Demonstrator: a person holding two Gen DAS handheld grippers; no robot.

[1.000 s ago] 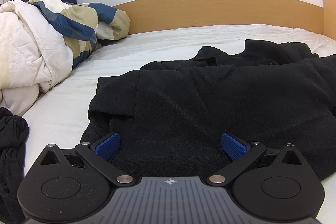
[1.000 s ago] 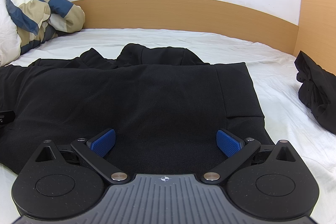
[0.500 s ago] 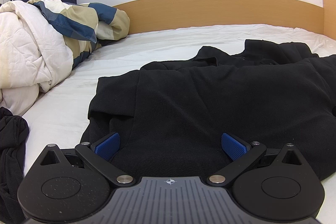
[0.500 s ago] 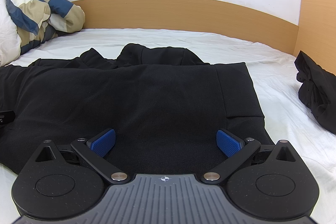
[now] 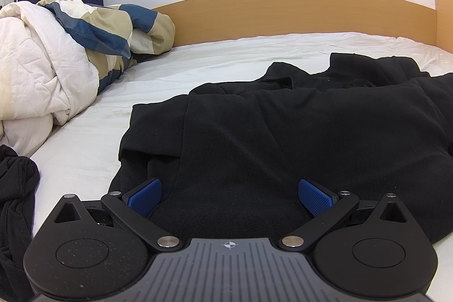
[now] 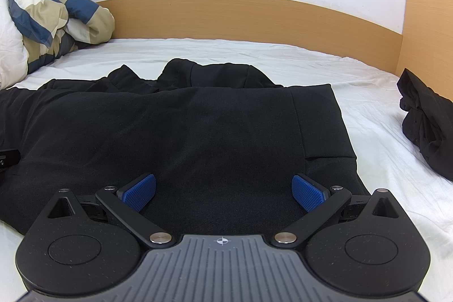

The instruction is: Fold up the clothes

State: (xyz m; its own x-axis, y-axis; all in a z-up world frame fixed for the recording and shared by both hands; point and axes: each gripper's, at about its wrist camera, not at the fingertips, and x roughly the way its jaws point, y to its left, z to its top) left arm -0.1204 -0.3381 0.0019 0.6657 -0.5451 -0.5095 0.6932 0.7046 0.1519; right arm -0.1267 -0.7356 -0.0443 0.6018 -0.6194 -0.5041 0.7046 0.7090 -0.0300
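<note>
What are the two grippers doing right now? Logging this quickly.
Left gripper: open, holding nothing, above the black garment.
Right gripper: open, holding nothing, above the same garment.

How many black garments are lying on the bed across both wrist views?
3: the spread black garment under both grippers, a crumpled black garment at the near left edge, another bundled one at far right. More may be out of frame.

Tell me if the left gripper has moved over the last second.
No. The left gripper stays open over the black garment, and the headboard sits unchanged in view.
</note>
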